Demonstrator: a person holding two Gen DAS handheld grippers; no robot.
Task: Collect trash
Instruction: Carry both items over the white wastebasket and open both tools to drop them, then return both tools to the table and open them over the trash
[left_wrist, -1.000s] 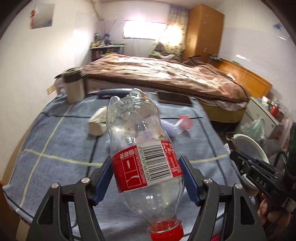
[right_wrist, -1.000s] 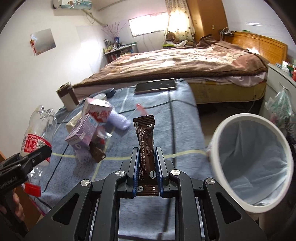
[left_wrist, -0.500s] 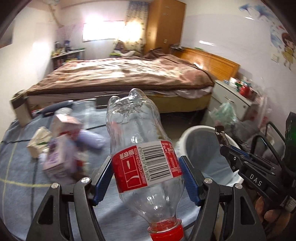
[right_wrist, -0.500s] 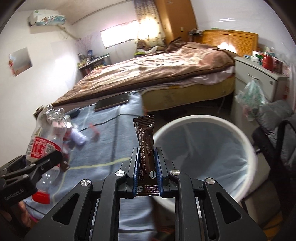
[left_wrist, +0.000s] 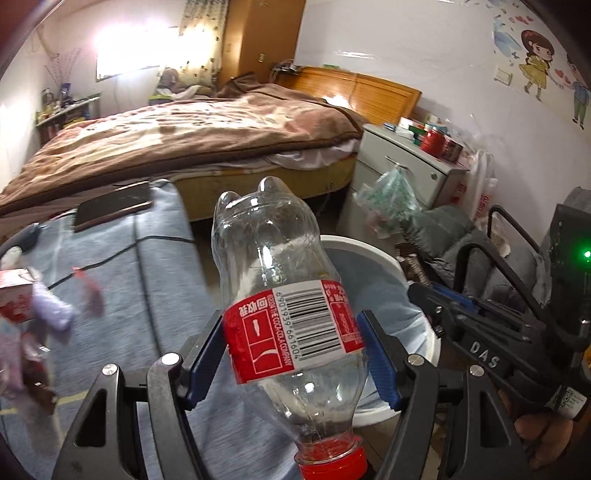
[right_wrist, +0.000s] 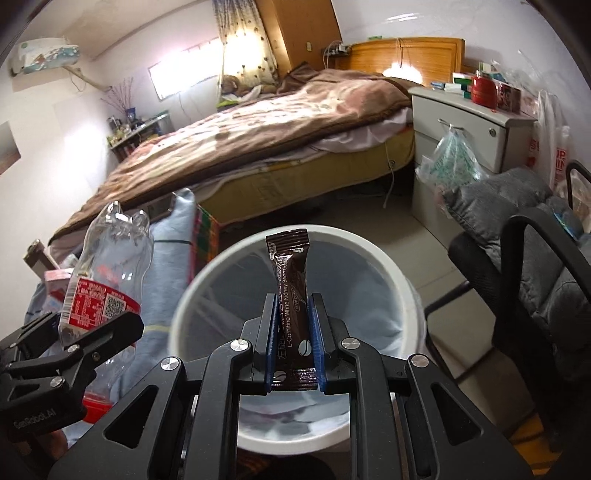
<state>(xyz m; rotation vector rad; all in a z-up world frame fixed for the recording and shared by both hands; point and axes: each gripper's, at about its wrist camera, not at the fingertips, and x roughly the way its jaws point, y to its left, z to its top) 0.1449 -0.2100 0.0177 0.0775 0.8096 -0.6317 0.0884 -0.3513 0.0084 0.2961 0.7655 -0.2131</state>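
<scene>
My left gripper (left_wrist: 291, 350) is shut on an empty clear plastic bottle (left_wrist: 284, 295) with a red label, cap toward me. It is held over the table's right edge, beside the white trash bin (left_wrist: 373, 254). The bottle also shows in the right wrist view (right_wrist: 107, 273), with the left gripper (right_wrist: 66, 343) at lower left. My right gripper (right_wrist: 292, 332) is shut on a dark brown coffee sachet (right_wrist: 291, 295) and holds it upright directly above the bin's (right_wrist: 369, 254) opening. The bin is lined with a pale bag.
The table with a blue cloth (left_wrist: 147, 295) holds cartons and wrappers (left_wrist: 33, 310) at the left and a phone (left_wrist: 110, 208). A bed (left_wrist: 177, 144), a white nightstand (right_wrist: 472, 125) and a grey padded chair (right_wrist: 524, 266) surround the bin.
Both grippers swung right from the table toward the bin. The sachet is now over the bin's opening, and the bottle is beside the bin's rim. Both grips are unchanged.
</scene>
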